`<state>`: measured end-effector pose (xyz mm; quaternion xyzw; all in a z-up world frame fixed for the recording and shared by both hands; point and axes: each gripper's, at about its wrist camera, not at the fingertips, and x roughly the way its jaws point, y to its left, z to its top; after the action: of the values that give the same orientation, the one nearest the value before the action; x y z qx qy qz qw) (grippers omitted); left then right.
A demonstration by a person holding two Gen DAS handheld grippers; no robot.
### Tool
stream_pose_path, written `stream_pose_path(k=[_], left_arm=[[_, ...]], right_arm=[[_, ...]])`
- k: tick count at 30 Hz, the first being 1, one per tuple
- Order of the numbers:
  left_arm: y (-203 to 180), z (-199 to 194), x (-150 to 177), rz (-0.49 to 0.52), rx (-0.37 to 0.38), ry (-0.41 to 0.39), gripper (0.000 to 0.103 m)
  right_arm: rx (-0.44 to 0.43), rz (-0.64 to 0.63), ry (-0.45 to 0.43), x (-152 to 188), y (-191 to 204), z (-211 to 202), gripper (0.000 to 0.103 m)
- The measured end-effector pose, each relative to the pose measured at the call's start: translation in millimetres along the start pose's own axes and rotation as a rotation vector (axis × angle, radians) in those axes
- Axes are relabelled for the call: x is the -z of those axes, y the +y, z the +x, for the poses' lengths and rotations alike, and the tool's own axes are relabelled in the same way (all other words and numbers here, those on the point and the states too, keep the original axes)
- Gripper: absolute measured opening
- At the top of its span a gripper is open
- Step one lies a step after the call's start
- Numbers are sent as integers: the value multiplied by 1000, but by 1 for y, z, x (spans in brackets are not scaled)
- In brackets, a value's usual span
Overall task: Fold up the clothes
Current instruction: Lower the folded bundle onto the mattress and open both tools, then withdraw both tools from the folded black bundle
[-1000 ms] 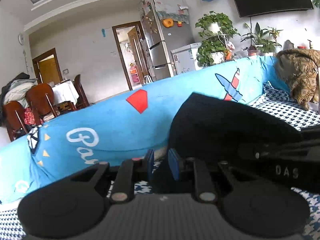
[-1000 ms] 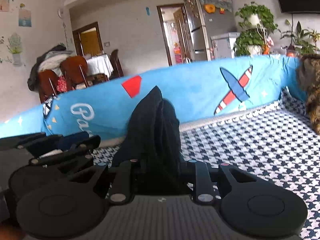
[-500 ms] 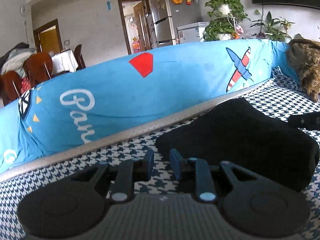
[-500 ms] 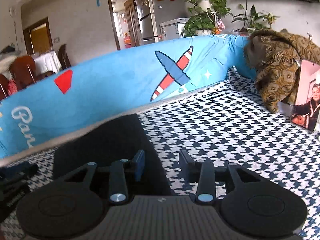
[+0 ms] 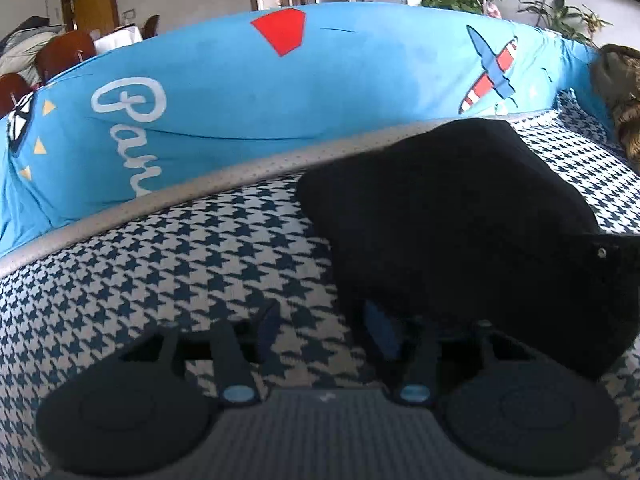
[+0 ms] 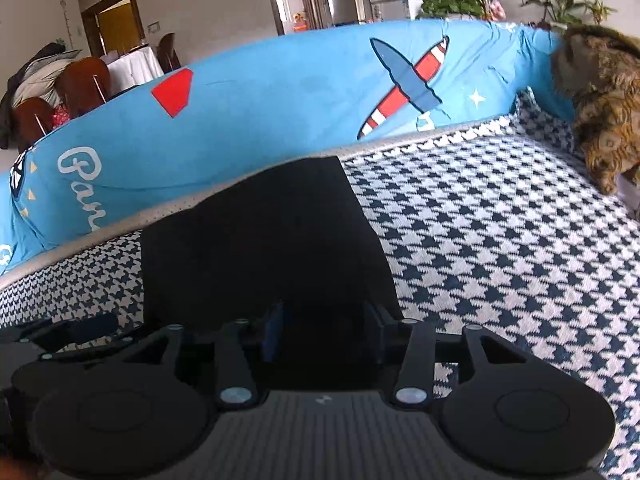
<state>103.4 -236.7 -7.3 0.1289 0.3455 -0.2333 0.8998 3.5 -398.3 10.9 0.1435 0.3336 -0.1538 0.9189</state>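
Left wrist view: black garment (image 5: 460,220) flat on the houndstooth seat (image 5: 180,272), folded into a thick pad, at about 1 to 2 o'clock from the left tool (image 5: 324,334). Left tool spread, jaws just now opened wider, only bare houndstooth between them. Right-hand finger (image 5: 380,332) of that tool right at the garment's near left edge (blurred, so touching or just beside: cannot tell). Left-hand finger over bare seat, clear of the cloth. Far edge of the garment close to the grey piping at 12 o'clock, with the blue cloth (image 5: 240,92) draped up behind it. Part of the right tool (image 5: 612,256) at 3 o'clock, over the garment's right end.

Right wrist view: same garment (image 6: 264,240) straight ahead at 12 o'clock from the right tool (image 6: 324,334), its near edge reaching in between the two fingers. Right tool spread as well, jaws just now opened wider, black cloth lying between them but not pinched, blue pads (image 6: 274,336) standing off on either side. Garment's right edge running from about 12 o'clock down to the right-hand finger, bare seat (image 6: 500,248) beyond it out to 3 o'clock. Brown blanket (image 6: 600,100) heaped at 2 o'clock, well apart from the garment. Left tool (image 6: 80,332) at 9 o'clock, low over the seat, beside the garment's left edge.
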Motion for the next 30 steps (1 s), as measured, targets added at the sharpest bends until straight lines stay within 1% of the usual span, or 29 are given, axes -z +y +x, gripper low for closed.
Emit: stream_pose_path(k=[3, 5, 7, 9, 11, 16, 19, 23, 28, 30], left_arm=[[6, 0, -3, -29, -4, 26, 63], [11, -2, -5, -63, -5, 51, 64], [14, -8, -5, -83, -3, 68, 66], [15, -18, -5, -101, -6, 77, 81], [15, -30, -2, -121, -6, 71, 87], [9, -60, 9, -129, -20, 76, 93], [6, -77, 15, -142, -21, 83, 95], [3, -97, 22, -156, -23, 89, 97], [1, -118, 29, -162, -33, 85, 99], [0, -126, 32, -167, -34, 83, 100]], right_arm=[[26, 38, 23, -1, -4, 4, 47], [50, 50, 36, -3, -6, 5, 47], [48, 57, 32, -6, -6, 2, 49], [28, 54, 28, -8, -4, -3, 61], [6, 49, 22, -9, -1, -7, 67], [-9, 39, 11, -10, 2, -18, 69], [-10, 36, 2, -10, 1, -25, 70], [-6, 23, -7, -7, -2, -35, 75], [3, -38, -2, 2, 0, -46, 78], [9, -60, 0, 5, 0, -50, 81]])
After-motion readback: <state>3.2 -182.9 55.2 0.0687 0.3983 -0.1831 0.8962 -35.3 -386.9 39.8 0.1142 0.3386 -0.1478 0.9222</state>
